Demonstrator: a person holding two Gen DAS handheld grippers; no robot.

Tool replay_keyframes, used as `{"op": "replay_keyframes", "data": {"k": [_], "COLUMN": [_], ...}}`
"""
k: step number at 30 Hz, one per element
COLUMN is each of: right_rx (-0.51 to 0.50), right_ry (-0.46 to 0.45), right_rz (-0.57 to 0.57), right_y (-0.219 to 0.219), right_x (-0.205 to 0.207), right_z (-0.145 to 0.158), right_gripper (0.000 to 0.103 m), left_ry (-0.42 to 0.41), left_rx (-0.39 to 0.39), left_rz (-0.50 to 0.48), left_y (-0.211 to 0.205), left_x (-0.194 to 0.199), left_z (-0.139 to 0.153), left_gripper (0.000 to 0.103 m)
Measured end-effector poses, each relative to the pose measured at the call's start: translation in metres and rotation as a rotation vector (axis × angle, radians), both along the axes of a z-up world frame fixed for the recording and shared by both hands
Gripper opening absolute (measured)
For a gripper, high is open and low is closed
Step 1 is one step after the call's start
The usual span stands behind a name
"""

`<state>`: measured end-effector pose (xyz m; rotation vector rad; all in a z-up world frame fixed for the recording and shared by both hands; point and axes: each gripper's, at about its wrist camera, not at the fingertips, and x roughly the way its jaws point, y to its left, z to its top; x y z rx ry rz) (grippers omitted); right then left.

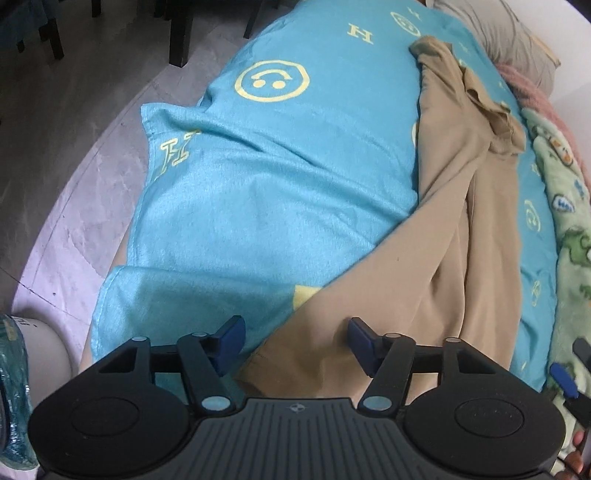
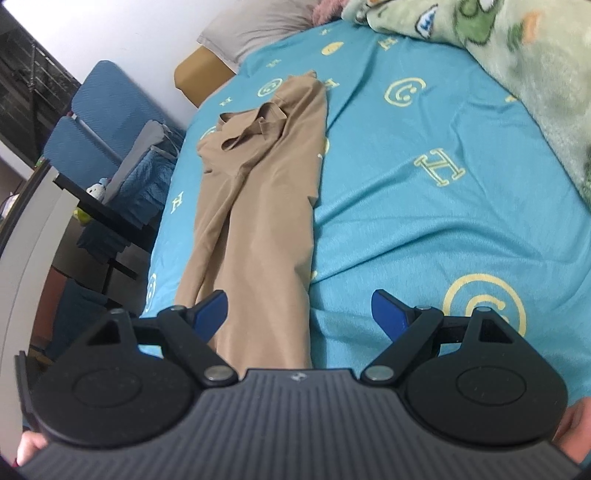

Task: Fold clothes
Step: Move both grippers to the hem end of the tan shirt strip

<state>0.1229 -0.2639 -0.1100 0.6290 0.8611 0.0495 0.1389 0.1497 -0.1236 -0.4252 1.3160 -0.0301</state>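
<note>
Tan trousers (image 1: 454, 236) lie stretched lengthwise on a turquoise bedsheet (image 1: 280, 173), their waistband bunched at the far end. My left gripper (image 1: 297, 338) is open above the near leg hem, with nothing between its blue pads. In the right wrist view the same trousers (image 2: 258, 206) run away from me across the sheet (image 2: 436, 206). My right gripper (image 2: 299, 314) is open too, its jaws standing either side of the near end of a trouser leg without gripping it. The other gripper's blue fingertip (image 1: 563, 378) shows at the right edge of the left wrist view.
A green patterned blanket (image 2: 517, 48) is heaped along one side of the bed, with a grey pillow (image 2: 258, 29) at the head. A blue chair (image 2: 107, 122) and dark table stand beside the bed. Grey floor (image 1: 74, 147) and dark furniture legs lie beyond the other side.
</note>
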Motion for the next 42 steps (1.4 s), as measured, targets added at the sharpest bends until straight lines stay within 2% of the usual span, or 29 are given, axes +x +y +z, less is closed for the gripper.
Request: {"op": "replay_keyframes", "data": {"k": [3, 5, 8, 11, 13, 16, 19, 22, 25, 27, 28, 29, 31, 34, 37, 39, 40, 41, 42], "right_rx": [0.018, 0.025, 0.027, 0.024, 0.019, 0.024, 0.025, 0.065, 0.128, 0.17, 0.191, 0.213, 0.241, 0.251, 0.22, 0.204, 0.196, 0.187, 0.178], "right_ry": [0.014, 0.02, 0.027, 0.032, 0.038, 0.042, 0.05, 0.063, 0.078, 0.088, 0.093, 0.098, 0.117, 0.149, 0.198, 0.233, 0.251, 0.266, 0.282], "right_rz": [-0.008, -0.012, -0.015, -0.011, -0.008, -0.002, -0.005, 0.006, 0.026, 0.04, 0.046, 0.053, 0.063, 0.069, 0.068, 0.069, 0.073, 0.081, 0.089], "right_y": [-0.002, -0.003, -0.003, -0.001, 0.0, 0.001, 0.001, 0.001, 0.002, 0.002, 0.002, 0.003, 0.004, 0.009, 0.016, 0.021, 0.024, 0.027, 0.03], "right_x": [0.0, 0.0, -0.001, -0.003, -0.004, -0.005, -0.006, -0.01, -0.017, -0.022, -0.024, -0.026, -0.03, -0.031, -0.026, -0.022, -0.02, -0.018, -0.016], "right_z": [-0.003, -0.004, -0.004, -0.003, -0.003, -0.002, -0.003, -0.006, -0.009, -0.012, -0.013, -0.014, -0.017, -0.022, -0.031, -0.039, -0.043, -0.046, -0.05], "right_gripper": [0.086, 0.086, 0.086, 0.086, 0.086, 0.086, 0.086, 0.086, 0.086, 0.086, 0.086, 0.086, 0.073, 0.069, 0.068, 0.068, 0.068, 0.067, 0.06], "left_ry": [0.017, 0.016, -0.011, -0.097, -0.202, -0.38, -0.499, -0.486, -0.397, -0.335, -0.298, -0.276, -0.245, -0.2, -0.148, -0.11, -0.1, -0.097, -0.093], "left_rx": [-0.008, -0.005, 0.029, 0.098, 0.173, 0.291, 0.385, 0.367, 0.23, 0.085, 0.014, -0.038, -0.118, -0.168, -0.182, -0.198, -0.205, -0.2, -0.182], "left_rz": [-0.028, -0.047, -0.077, -0.145, -0.245, -0.461, -0.712, -0.887, -0.929, -0.849, -0.784, -0.711, -0.56, -0.338, -0.242, -0.233, -0.233, -0.235, -0.242], "left_y": [-0.001, -0.004, -0.015, -0.025, -0.042, -0.08, -0.125, -0.156, -0.162, -0.149, -0.139, -0.128, -0.105, -0.075, -0.061, -0.056, -0.058, -0.059, -0.061], "left_x": [-0.006, -0.01, -0.02, -0.029, -0.042, -0.074, -0.108, -0.124, -0.119, -0.102, -0.092, -0.082, -0.064, -0.041, -0.028, -0.024, -0.021, -0.017, -0.017], "left_z": [0.004, 0.008, 0.016, 0.038, 0.057, 0.084, 0.097, 0.092, 0.084, 0.082, 0.081, 0.078, 0.071, 0.053, 0.032, 0.022, 0.018, 0.014, 0.012], "left_gripper": [0.035, 0.014, 0.005, 0.004, 0.004, 0.004, 0.004, 0.006, 0.017, 0.024, 0.038, 0.047, 0.05, 0.064, 0.067, 0.067, 0.072, 0.08, 0.083]}}
